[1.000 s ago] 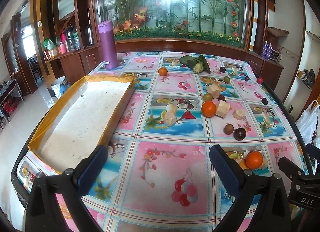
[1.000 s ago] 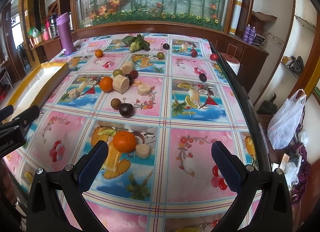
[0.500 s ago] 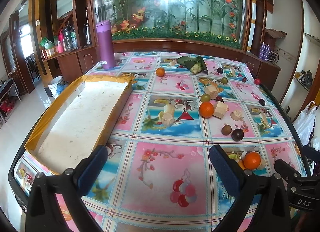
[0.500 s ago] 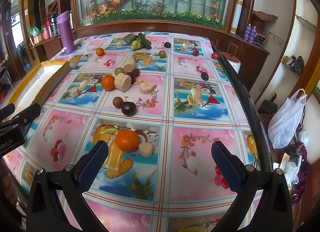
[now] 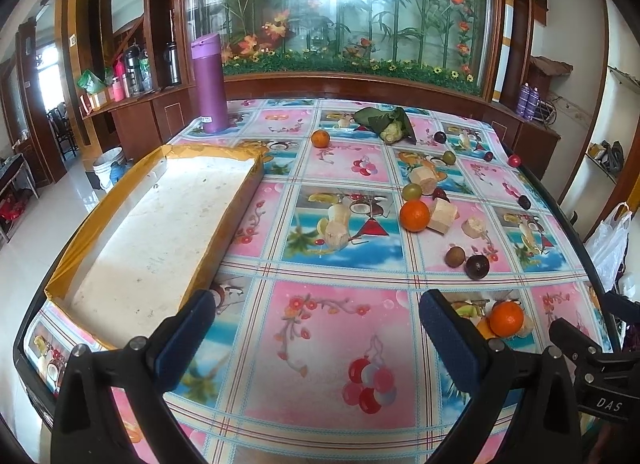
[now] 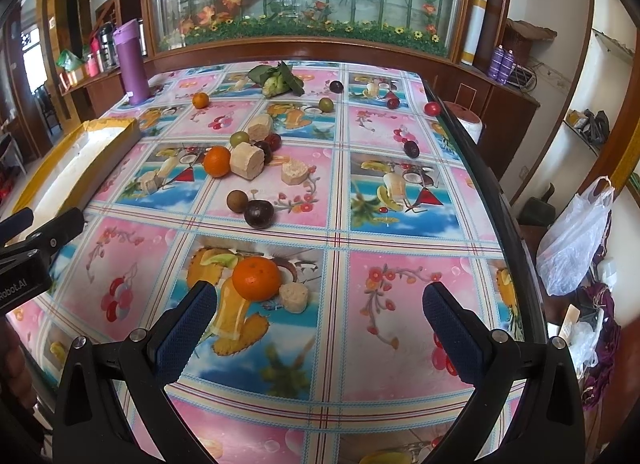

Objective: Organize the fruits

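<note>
From the left wrist, the left gripper point(image 5: 314, 316) gapes wide and empty over the tablecloth point(image 5: 328, 328), beside one yellow-edged tray point(image 5: 160, 220); three oranges point(image 5: 415, 216) show. From the right wrist, the right gripper point(image 6: 320, 306) is wide too, the nearest orange point(image 6: 256, 273) just ahead, touching one pale chunk point(image 6: 293, 296).

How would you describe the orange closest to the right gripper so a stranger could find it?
On the fruit-print tablecloth, look at the near edge just ahead of the right gripper. That orange touches a pale cut chunk; it sits apart from the others farther back.
</note>
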Action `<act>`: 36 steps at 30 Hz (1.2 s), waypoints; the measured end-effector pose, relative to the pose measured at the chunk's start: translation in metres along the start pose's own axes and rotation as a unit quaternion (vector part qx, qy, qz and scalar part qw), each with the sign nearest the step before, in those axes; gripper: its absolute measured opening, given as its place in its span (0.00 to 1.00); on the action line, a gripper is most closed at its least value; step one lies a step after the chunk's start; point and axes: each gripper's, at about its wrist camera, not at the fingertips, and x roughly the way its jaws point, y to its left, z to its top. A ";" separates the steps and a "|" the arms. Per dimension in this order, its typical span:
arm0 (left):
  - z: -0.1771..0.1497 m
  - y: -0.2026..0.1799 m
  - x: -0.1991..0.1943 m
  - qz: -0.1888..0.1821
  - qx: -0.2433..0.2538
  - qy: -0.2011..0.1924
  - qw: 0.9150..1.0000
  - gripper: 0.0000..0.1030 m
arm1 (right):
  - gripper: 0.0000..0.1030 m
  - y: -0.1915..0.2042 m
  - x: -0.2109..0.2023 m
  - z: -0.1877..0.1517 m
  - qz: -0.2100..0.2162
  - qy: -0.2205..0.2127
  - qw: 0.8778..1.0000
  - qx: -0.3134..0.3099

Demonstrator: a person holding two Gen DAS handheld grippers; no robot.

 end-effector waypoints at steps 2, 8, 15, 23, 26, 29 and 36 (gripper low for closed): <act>0.000 0.003 0.001 0.000 -0.005 0.001 1.000 1.00 | 1.00 0.000 0.001 0.000 0.000 0.001 1.000 0.002; 0.000 0.002 0.003 -0.003 -0.005 0.005 1.000 1.00 | 1.00 0.001 0.003 0.000 0.001 0.005 1.000 0.001; 0.000 0.000 0.006 -0.008 -0.001 0.009 1.000 1.00 | 1.00 0.002 0.004 -0.001 0.002 0.006 1.000 -0.005; -0.003 -0.002 0.012 -0.011 -0.001 0.019 1.000 1.00 | 1.00 -0.002 0.009 -0.001 0.022 0.017 0.999 -0.016; -0.003 -0.003 0.015 -0.006 0.001 0.022 1.000 1.00 | 1.00 -0.005 0.011 -0.003 0.032 0.022 0.999 -0.025; -0.004 -0.003 0.017 0.001 0.001 0.028 1.000 1.00 | 0.98 -0.007 0.014 -0.006 0.045 0.033 0.998 -0.034; -0.008 -0.007 0.022 -0.004 -0.005 0.046 0.999 1.00 | 0.80 -0.005 0.030 -0.011 0.076 0.061 0.994 -0.057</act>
